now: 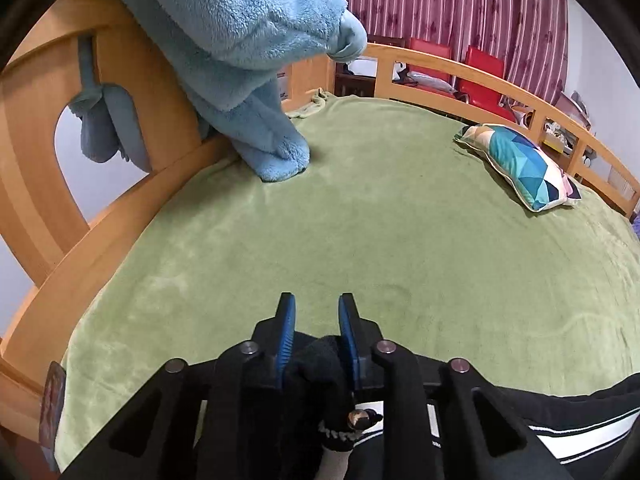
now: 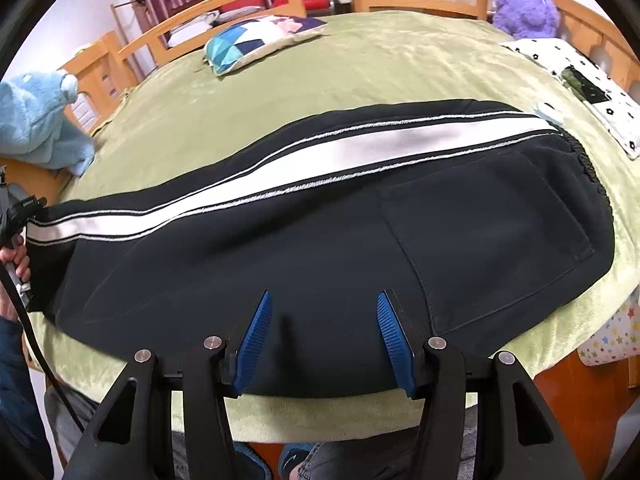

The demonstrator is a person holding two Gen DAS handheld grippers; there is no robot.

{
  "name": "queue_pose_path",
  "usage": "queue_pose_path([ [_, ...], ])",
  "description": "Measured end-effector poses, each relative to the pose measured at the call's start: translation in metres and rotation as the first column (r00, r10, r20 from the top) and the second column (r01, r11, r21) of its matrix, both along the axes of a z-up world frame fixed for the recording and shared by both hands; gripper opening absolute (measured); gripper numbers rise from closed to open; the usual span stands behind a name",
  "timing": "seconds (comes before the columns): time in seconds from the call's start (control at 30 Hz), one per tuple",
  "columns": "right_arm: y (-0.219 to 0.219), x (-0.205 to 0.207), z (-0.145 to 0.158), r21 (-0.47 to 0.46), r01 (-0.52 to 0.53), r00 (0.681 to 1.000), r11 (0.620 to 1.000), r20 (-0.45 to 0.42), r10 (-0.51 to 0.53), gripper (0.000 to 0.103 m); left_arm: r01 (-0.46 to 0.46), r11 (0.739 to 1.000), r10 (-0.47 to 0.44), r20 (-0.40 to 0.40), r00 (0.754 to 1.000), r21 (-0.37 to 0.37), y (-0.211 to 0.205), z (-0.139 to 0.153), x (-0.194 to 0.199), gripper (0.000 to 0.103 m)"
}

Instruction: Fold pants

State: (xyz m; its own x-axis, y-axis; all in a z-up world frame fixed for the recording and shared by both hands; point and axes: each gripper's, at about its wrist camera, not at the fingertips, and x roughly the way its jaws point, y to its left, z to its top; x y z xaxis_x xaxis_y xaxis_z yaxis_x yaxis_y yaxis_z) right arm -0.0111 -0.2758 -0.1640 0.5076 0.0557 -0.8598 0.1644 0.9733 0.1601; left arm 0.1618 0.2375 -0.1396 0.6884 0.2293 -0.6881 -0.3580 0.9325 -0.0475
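Two grippers work the black pants (image 2: 320, 248) lying flat across the green blanket (image 2: 360, 80): your left gripper (image 1: 316, 334) pinches the cuff, so carry it toward three o'clock, while your right gripper (image 2: 324, 336) hovers open above the seat.

Black pants (image 2: 320, 248) with a white side stripe lie on a green blanket (image 2: 360, 76), near a blue-patterned pillow (image 2: 256, 42).
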Motion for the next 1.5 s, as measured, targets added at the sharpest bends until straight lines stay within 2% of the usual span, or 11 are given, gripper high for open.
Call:
queue_pose_path([
  [0.1,-0.002,0.001,0.002,-0.027,0.022,1.0,0.999,0.014,-0.021,0.054,0.001,1.0,-0.001,0.023,1.0,-0.004,-0.002,0.004,-0.012,0.062],
  [0.23,-0.018,-0.005,0.006,-0.047,0.082,0.996,0.996,0.044,-0.08,0.054,-0.023,0.998,0.019,0.058,0.998,0.059,0.0,0.015,-0.028,0.068],
  [0.63,-0.101,-0.038,0.003,-0.095,0.302,0.952,0.949,0.078,-0.295,0.055,0.128,0.989,-0.129,-0.003,0.992,-0.068,-0.047,-0.002,-0.087,0.068],
  [0.7,-0.128,-0.045,0.001,-0.083,0.353,0.934,0.932,0.094,-0.346,0.064,0.16,0.984,-0.161,-0.011,0.987,-0.084,-0.064,-0.007,-0.093,0.068],
  [0.93,-0.23,-0.042,-0.032,0.109,0.451,0.88,0.886,0.112,-0.462,0.076,0.229,0.966,-0.232,-0.016,0.973,-0.124,-0.122,-0.016,-0.114,0.068],
  [1.2,-0.314,0.009,-0.098,0.549,0.435,0.847,0.714,0.019,-0.531,0.088,0.22,0.952,-0.232,-0.032,0.972,-0.213,-0.152,-0.027,-0.116,0.068],
  [1.23,-0.317,0.015,-0.097,0.558,0.448,0.835,0.698,0.017,-0.55,0.087,0.218,0.952,-0.232,-0.038,0.972,-0.215,-0.154,-0.028,-0.114,0.068],
  [1.27,-0.322,0.022,-0.093,0.558,0.466,0.82,0.687,0.019,-0.572,0.063,0.219,0.953,-0.233,-0.042,0.972,-0.211,-0.16,-0.028,-0.113,0.068],
  [1.3,-0.326,0.031,-0.08,0.542,0.462,0.816,0.702,0.05,-0.576,0.045,0.221,0.953,-0.234,-0.042,0.971,-0.206,-0.164,-0.027,-0.113,0.068],
  [1.37,-0.324,0.041,-0.038,0.532,0.33,0.857,0.78,0.177,-0.483,0.037,0.227,0.954,-0.24,-0.042,0.97,-0.194,-0.174,-0.024,-0.112,0.068],
  [1.5,-0.328,0.001,0.043,0.483,0.201,0.754,0.852,0.479,-0.449,0.037,0.261,0.95,-0.267,-0.014,0.964,-0.172,-0.186,-0.016,-0.117,0.068],
])
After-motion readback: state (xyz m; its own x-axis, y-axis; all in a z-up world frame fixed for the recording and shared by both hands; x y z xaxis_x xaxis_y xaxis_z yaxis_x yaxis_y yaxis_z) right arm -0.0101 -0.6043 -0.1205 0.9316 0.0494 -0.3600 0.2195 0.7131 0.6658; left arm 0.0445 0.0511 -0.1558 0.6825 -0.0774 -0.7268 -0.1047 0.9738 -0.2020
